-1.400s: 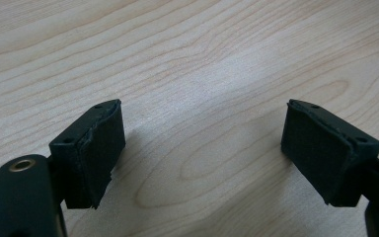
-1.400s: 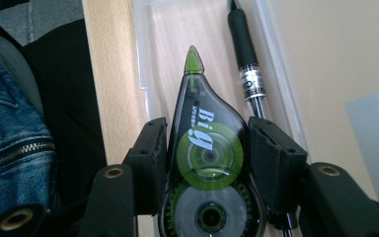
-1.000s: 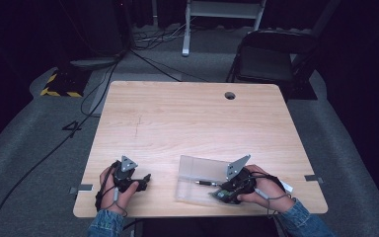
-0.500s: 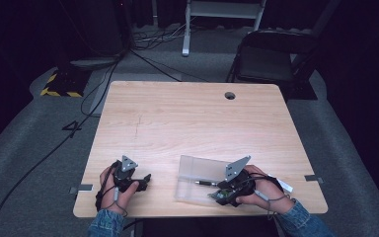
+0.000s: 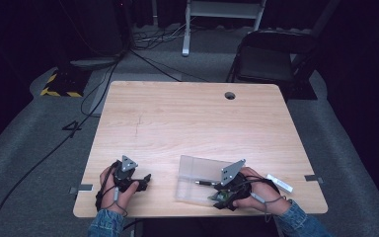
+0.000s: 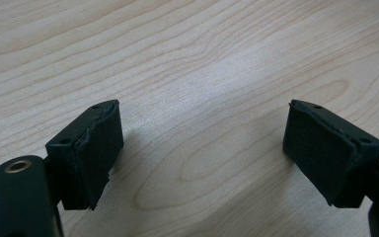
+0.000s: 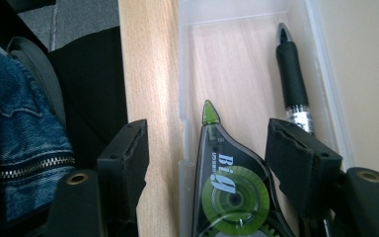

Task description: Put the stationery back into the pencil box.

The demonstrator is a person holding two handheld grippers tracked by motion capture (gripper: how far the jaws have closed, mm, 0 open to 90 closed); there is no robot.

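Teardrop green correction-tape dispenser (image 7: 227,182) – clear plastic tray (image 7: 256,15), glossy pen (image 7: 292,74).

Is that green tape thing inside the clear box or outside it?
Inside. In the right gripper view the green correction tape lies within the clear box, beside a black pen.

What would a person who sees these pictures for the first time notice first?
The eye goes first to the green correction tape dispenser lying in the clear plastic box near the table's front edge, between the open jaws of the right hand-held gripper, which have just been opening. A black pen lies beside the dispenser in the same box. To the left, the left hand-held gripper rests open over bare wood.
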